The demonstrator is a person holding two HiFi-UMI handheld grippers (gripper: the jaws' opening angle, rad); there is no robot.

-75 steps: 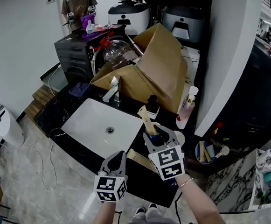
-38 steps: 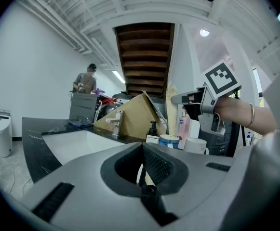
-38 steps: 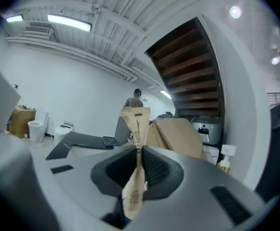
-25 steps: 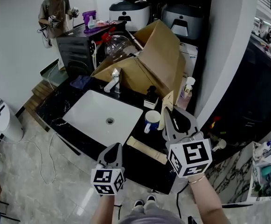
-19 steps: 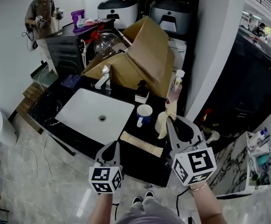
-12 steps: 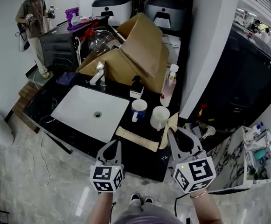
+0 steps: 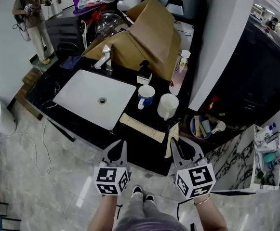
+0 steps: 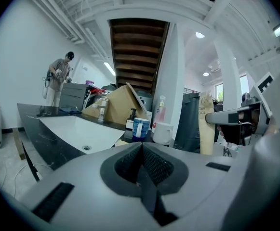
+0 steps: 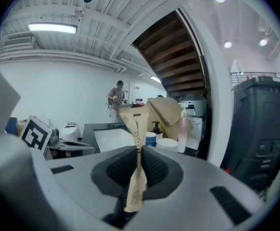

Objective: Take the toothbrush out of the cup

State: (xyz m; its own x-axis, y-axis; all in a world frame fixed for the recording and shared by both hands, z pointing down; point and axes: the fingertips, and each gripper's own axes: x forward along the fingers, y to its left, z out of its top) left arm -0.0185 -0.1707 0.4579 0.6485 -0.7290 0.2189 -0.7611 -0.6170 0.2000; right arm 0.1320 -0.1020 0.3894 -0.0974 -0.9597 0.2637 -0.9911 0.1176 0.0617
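Black veined stone counter (image 7: pixel 47 86), glossy; white rectangular ceramic basin (image 7: pixel 82 93), smooth; flat brown paper toothbrush sleeve (image 7: pixel 172 137), matt; tan cardboard box (image 7: pixel 152 30), dull.

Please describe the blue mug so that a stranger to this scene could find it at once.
Find the white sink set in the black counter. Right of it stand two cups side by side. The mug is the one nearer the sink, blue outside, while the cup beside it is plain white.

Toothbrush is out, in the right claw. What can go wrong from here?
1. The right claw pinches the paper-wrapped toothbrush by its sleeve; it may pivot or slip.
2. In the head view it hangs near the front edge of the black counter, so a drop could land on the floor.
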